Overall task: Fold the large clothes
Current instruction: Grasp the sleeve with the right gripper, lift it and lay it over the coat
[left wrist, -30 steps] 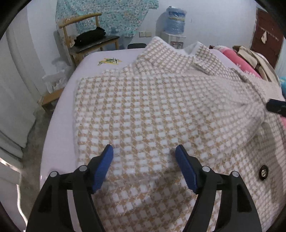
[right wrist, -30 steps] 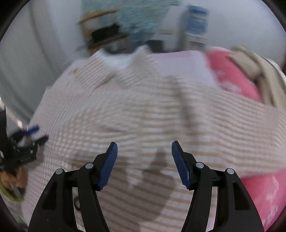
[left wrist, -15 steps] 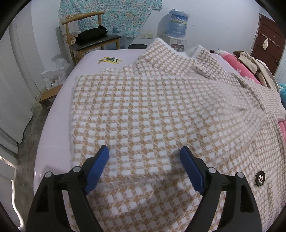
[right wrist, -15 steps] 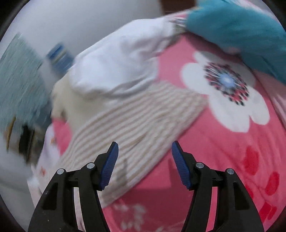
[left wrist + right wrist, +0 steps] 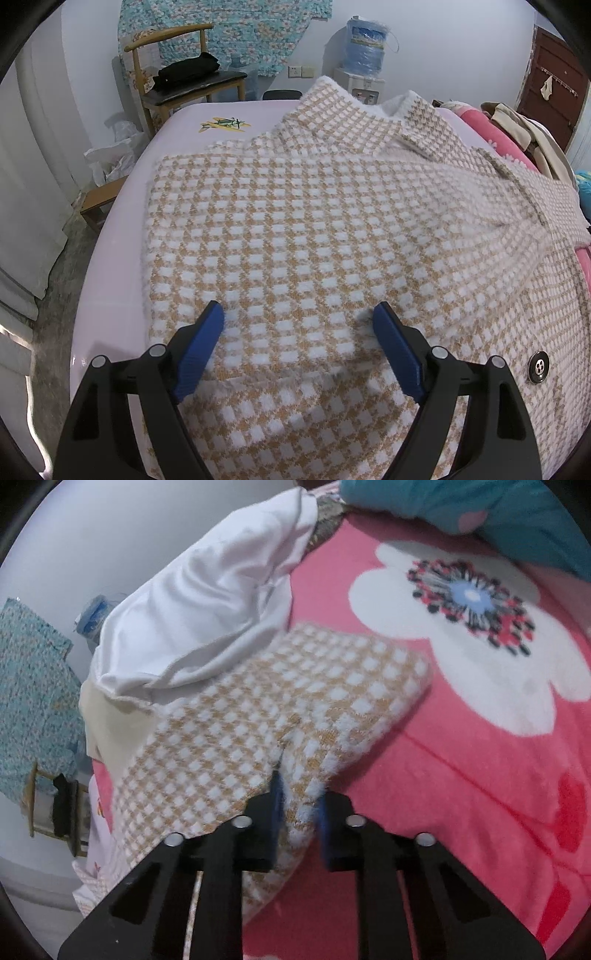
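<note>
A checked coat [image 5: 314, 236] in tan and white is spread across the bed [image 5: 110, 266], which is covered by a pale lilac sheet printed with a small yellow plane [image 5: 223, 124]. The coat's collar [image 5: 347, 110] is turned up toward the far end of the bed, and a dark round button [image 5: 538, 367] is seen on the cloth at the right of the left wrist view. The left hand-held gripper [image 5: 297, 336] is held over the near part of the coat with its blue pads [image 5: 201, 350] set wide apart — nothing is pinched between them, though the cloth lies beneath.

In the right wrist view a sleeve [image 5: 280, 716] of the same coat is laid on a pink blanket [image 5: 461, 775] patterned with a large white flower [image 5: 480, 679]. The right hand-held gripper [image 5: 297, 805] is closing, and the sleeve's fuzzy edge is caught between its pads. A white garment [image 5: 207, 620] is heaped just beyond the sleeve, with a teal cloth [image 5: 480, 506] at the top of that view.

Around the bed, a wooden chair [image 5: 184, 85] carrying a folded black item [image 5: 188, 72] is set against the far wall, under a hanging blue floral cloth [image 5: 236, 33]. A water dispenser [image 5: 364, 70] with a blue bottle stands beside it, and a dark red door [image 5: 554, 74] is seen at the far right. White curtains [image 5: 33, 184] hang at the left, above a grey floor. More clothes [image 5: 517, 129] are piled on the bed's right side.
</note>
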`<move>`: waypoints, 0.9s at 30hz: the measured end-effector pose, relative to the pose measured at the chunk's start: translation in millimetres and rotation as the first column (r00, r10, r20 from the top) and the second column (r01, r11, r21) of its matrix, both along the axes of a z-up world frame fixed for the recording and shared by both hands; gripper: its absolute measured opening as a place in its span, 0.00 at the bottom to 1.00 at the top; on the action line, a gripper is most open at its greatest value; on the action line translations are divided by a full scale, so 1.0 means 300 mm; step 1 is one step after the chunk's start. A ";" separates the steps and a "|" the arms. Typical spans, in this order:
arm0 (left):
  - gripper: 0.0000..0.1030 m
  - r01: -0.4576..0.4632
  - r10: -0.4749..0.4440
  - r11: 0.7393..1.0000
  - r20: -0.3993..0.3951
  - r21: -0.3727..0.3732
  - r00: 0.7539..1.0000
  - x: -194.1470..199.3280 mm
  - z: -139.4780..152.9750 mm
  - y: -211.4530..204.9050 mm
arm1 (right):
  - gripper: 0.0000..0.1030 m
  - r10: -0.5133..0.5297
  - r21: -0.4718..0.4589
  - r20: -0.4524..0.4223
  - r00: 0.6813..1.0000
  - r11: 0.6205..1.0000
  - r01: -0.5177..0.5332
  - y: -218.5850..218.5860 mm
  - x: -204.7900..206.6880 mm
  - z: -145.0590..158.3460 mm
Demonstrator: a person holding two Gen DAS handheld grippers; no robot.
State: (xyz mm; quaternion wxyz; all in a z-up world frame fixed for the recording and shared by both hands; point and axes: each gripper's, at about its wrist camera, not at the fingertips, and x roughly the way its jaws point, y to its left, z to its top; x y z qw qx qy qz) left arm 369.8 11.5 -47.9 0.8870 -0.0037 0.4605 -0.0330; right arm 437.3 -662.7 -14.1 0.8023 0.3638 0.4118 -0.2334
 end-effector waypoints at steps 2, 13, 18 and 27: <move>0.79 -0.001 0.001 1.000 -0.003 -0.002 1.000 0.001 0.001 0.000 | 0.08 0.002 -0.025 0.008 1.000 1.000 -0.002 0.025 -0.019 0.030; 0.79 -0.002 0.002 1.000 -0.008 -0.005 1.000 0.003 0.002 0.001 | 0.07 0.097 -0.243 0.108 0.989 0.968 -0.068 0.205 -0.102 0.371; 0.79 -0.017 0.017 1.000 -0.019 -0.007 1.000 0.004 0.027 0.010 | 0.07 0.200 -0.377 0.140 0.970 0.916 -0.135 0.375 -0.102 0.547; 0.76 -0.046 0.049 0.995 0.037 -0.084 0.998 -0.100 0.121 0.125 | 0.07 0.403 -0.542 0.162 0.901 0.799 -0.260 0.763 -0.069 0.786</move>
